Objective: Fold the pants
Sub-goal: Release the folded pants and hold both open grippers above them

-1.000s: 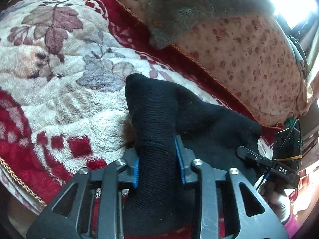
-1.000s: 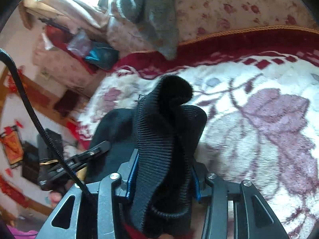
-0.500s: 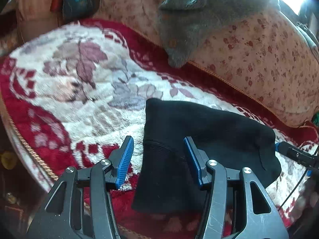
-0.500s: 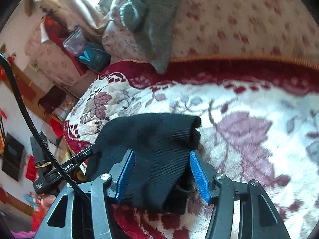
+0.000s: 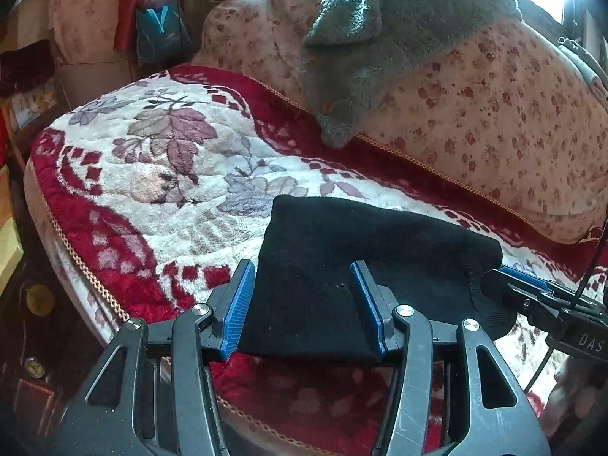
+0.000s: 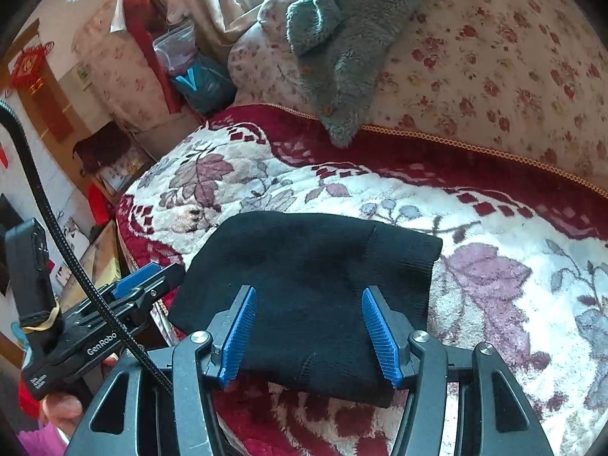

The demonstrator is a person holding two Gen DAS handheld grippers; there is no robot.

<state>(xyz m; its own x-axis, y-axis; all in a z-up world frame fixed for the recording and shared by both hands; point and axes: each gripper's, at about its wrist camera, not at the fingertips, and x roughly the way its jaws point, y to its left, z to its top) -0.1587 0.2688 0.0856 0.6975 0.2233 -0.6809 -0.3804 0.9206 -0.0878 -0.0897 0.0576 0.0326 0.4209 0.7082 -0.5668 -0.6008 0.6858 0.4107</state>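
Observation:
The black knit pants (image 5: 364, 258) lie folded into a flat compact rectangle on the red-and-white floral blanket (image 5: 152, 174); they also show in the right wrist view (image 6: 315, 281). My left gripper (image 5: 304, 304) is open and empty, held just above the near edge of the pants. My right gripper (image 6: 307, 326) is open and empty too, above the near edge from the other side. The right gripper's tip shows at the right of the left wrist view (image 5: 524, 288), and the left gripper's tip shows at the left of the right wrist view (image 6: 140, 285).
A floral cushion (image 5: 494, 114) with a grey fluffy garment (image 5: 380, 45) draped on it lines the back of the bed. The bed's edge (image 5: 76, 262) drops off at the left, with bags and furniture (image 6: 197, 76) beyond.
Both grippers let go of the pants, opened and drew back. The pants went from bunched and lifted to lying flat and folded on the blanket.

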